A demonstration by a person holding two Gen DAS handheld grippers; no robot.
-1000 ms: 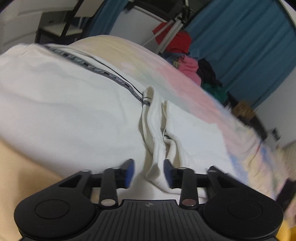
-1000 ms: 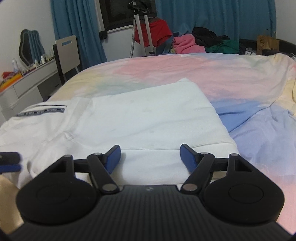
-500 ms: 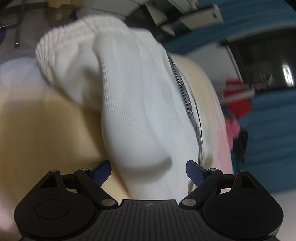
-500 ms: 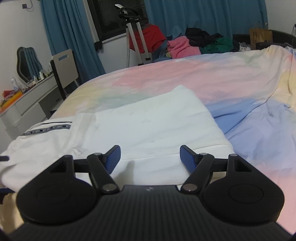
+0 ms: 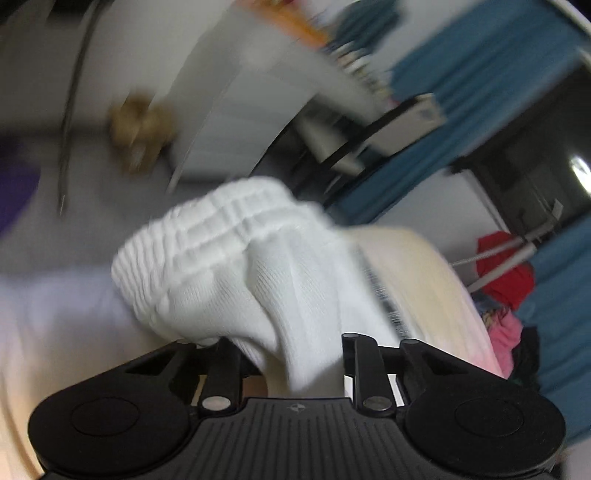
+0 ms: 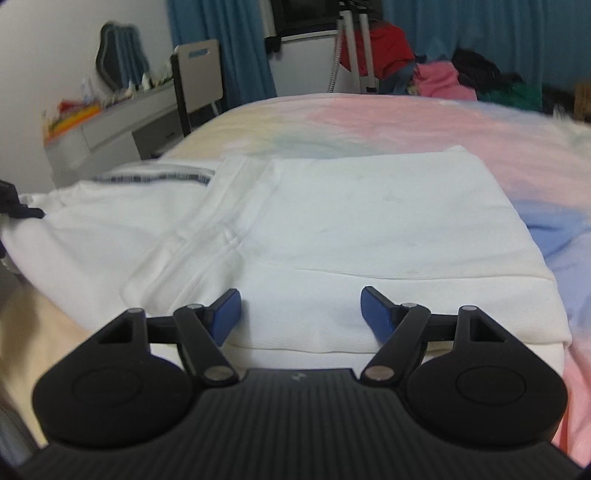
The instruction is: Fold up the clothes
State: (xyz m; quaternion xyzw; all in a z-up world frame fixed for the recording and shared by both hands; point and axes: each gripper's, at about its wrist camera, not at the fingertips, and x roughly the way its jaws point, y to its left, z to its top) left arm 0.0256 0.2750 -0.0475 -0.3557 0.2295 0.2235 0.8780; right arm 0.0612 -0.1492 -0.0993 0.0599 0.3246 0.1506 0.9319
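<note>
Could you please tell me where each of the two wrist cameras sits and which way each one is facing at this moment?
Left wrist: sits on the left gripper, tilted, facing the sweater's ribbed cuff bunched between its fingers, blurred room behind; its black linkage shows.
Right wrist: sits on the right gripper, facing along the bed over the white sweater towards the blue curtains; its open blue fingertips show.
Shared: the white sweater, the blue curtains, the red garment.

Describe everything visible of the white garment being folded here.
The white garment looks like a knit sweatshirt, partly folded and lying flat on the pastel bedsheet. A dark patterned stripe runs along one sleeve. Its ribbed cuff is bunched and lifted, pinched in the left gripper. The right gripper hovers open above its near hem.
</note>
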